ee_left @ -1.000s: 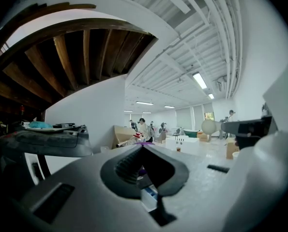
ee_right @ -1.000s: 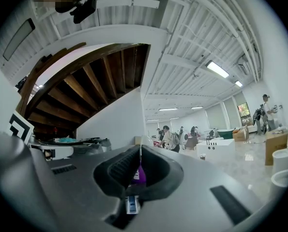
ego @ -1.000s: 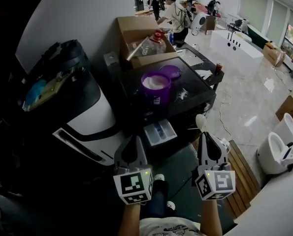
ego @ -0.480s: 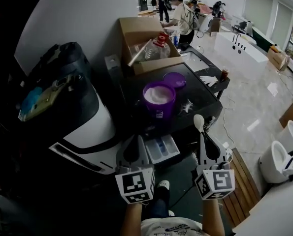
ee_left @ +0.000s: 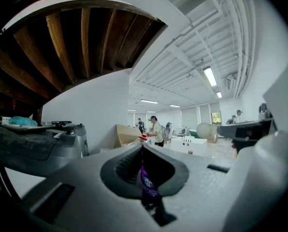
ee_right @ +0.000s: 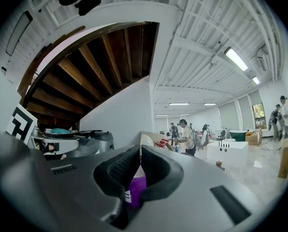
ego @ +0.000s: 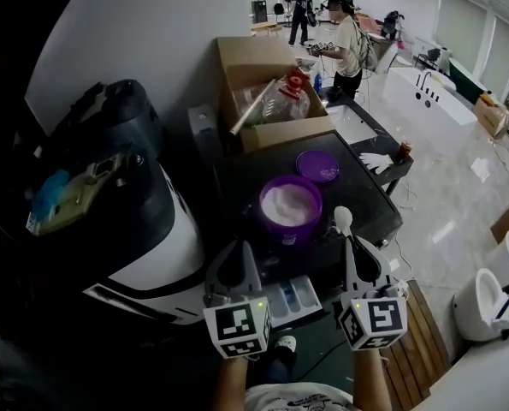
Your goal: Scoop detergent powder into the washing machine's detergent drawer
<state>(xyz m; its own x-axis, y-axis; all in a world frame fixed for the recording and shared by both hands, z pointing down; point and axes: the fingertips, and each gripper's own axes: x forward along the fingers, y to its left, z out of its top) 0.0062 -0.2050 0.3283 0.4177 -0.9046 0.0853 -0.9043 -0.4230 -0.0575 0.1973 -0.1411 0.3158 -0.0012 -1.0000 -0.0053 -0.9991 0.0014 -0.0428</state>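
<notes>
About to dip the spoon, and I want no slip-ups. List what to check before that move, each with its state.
1. Tub open: ok, lid lies off behind it.
2. Powder in tub: ok, white fill shows.
3. Spoon in right gripper: ok, fingers shut on its handle.
4. Spoon bowl empty: cannot tell.
5. Drawer pulled out: ok.
6. Left gripper free: ok, shut on nothing.
</notes>
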